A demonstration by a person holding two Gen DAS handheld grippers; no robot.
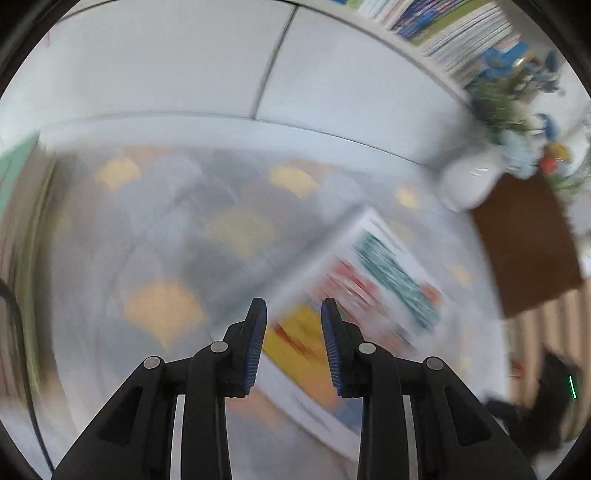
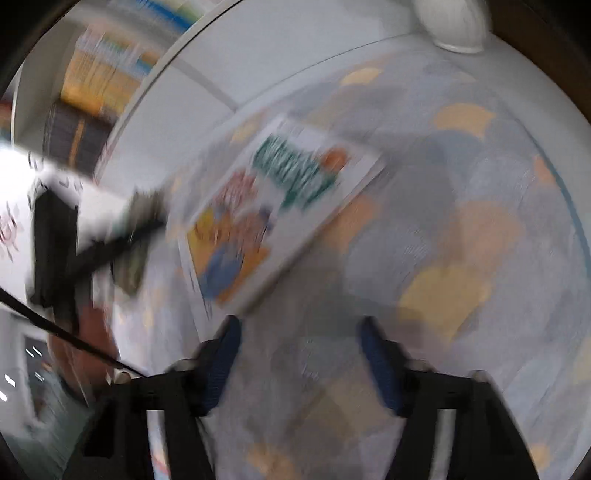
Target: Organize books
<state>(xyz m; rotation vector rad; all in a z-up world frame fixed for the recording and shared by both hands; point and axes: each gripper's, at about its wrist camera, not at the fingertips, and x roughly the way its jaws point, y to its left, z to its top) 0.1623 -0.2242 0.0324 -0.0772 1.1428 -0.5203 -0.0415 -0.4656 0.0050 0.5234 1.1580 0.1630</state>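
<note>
We're looking down along the left tongs (image 1: 293, 332), and their blue pads stand a little apart with nothing pinched between them; the gap only frames a book (image 1: 354, 295) lying flat below on the worktop (image 1: 166, 229). The book has a white cover with green lettering, red marks and a yellow picture, all smeared by blur, so we can't read any of it. The worktop wears a grey cloth with pale yellow and orange patches. Beyond it stands a white panel (image 1: 184, 66), and up at the top right a shelf of books (image 1: 461, 33) shows spines packed tight. Near that corner we pick out a white vase (image 1: 469, 181) with greenery and blue and red blooms, just beside a brown board (image 1: 524, 240).

Over on the right wrist view, the right tongs (image 2: 301, 354) stand spread, empty, nothing touching the pads. No earlier look here, so we only call what we see. The same book (image 2: 280, 206) lies ahead of them, tilted across the view, well clear of the fingertips. At the left edge we glimpse the other gripper's black frame (image 2: 55, 243), too blurred to read. Shelf books (image 2: 103, 74) sit at the upper left, the vase's white base (image 2: 458, 22) at the top.
</note>
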